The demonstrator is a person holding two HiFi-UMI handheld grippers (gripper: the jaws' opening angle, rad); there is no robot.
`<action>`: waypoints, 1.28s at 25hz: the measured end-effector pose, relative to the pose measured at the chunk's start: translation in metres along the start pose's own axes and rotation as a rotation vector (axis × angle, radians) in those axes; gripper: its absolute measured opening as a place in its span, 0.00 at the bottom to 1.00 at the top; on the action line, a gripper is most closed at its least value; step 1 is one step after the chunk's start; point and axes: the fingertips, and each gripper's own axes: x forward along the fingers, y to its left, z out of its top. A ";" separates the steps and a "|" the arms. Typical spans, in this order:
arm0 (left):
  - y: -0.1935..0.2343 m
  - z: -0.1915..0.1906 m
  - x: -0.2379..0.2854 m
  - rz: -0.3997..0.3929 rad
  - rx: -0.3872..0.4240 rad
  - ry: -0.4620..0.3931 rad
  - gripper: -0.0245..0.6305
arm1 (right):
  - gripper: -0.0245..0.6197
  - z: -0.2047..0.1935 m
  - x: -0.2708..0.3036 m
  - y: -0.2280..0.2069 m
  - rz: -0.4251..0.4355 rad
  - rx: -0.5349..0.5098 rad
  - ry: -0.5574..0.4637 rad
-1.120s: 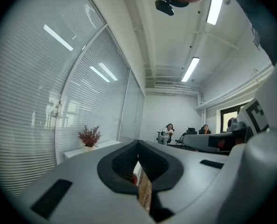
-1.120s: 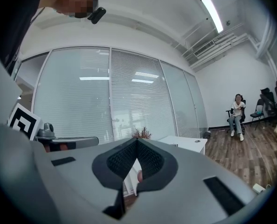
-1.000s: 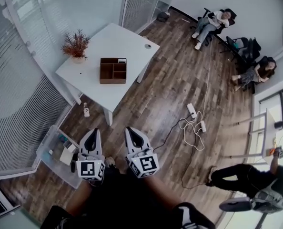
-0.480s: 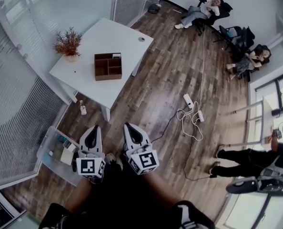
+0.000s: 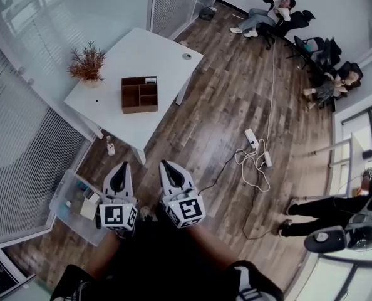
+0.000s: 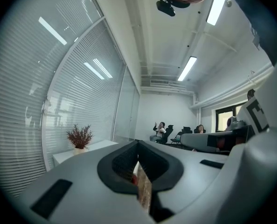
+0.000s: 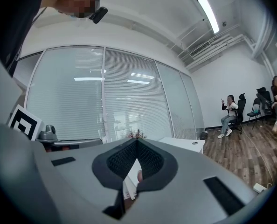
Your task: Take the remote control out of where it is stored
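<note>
A brown wooden organiser box (image 5: 139, 94) with open compartments sits on the white table (image 5: 158, 55). A small pale thing lies in its far right compartment; I cannot make out a remote control. My left gripper (image 5: 119, 167) and right gripper (image 5: 166, 164) hang side by side over the wooden floor, well short of the table, both shut and empty. In the left gripper view the jaws (image 6: 137, 146) meet at the tip, with the table (image 6: 89, 148) beyond. The right gripper (image 7: 136, 143) is also closed, tips touching, and it points toward the table (image 7: 183, 143).
A dried plant in a pot (image 5: 86, 64) stands on the table's left corner. A small bottle (image 5: 111, 148) and a clear plastic bin (image 5: 70, 202) sit on the floor at left. Power strips and cables (image 5: 255, 155) lie to the right. People sit in chairs (image 5: 267, 14) at the far wall.
The head view has swung a little, so the table sits slightly more to the left. Both grippers stay shut and side by side. The person at the lower right has shifted.
</note>
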 end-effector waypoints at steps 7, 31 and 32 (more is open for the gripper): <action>-0.004 0.000 0.039 0.072 0.001 0.007 0.05 | 0.04 0.012 0.026 -0.036 0.053 -0.023 -0.026; 0.062 0.012 0.109 0.036 0.000 0.017 0.05 | 0.04 0.014 0.116 -0.043 0.014 -0.015 -0.014; 0.067 0.012 0.112 0.023 -0.002 0.021 0.05 | 0.04 0.014 0.120 -0.044 -0.002 -0.013 -0.015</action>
